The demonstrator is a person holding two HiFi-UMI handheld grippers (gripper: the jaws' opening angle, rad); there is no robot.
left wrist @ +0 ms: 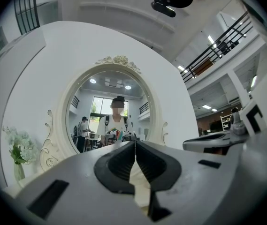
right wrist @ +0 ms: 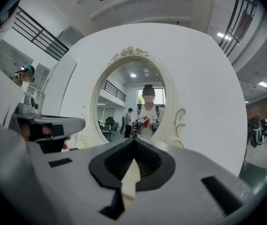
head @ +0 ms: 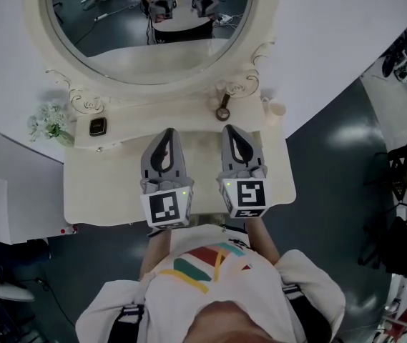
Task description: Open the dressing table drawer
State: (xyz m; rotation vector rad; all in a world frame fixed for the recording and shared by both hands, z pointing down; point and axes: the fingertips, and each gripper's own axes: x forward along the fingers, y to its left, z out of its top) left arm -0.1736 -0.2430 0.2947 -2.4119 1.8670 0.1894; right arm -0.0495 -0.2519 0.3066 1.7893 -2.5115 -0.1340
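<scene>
Dressing table (head: pixel 110 191), cream with carved scrolls, stands against a white wall directly in front of the person. Its drawer is hidden under the near edge of the surface, so no view shows it. An oval mirror (head: pixel 117 45) rises from the back of the table. The left gripper (head: pixel 169 131) and right gripper (head: pixel 229 128) are side by side over the middle of the surface, pointing at the mirror. Each has its jaws together with nothing between them. White flowers (head: pixel 46 123) stand at the back left corner. On the raised back ledge sit a small dark square object (head: pixel 98 126), a ring-headed trinket (head: pixel 222 111) and a small cup (head: pixel 277 110).
</scene>
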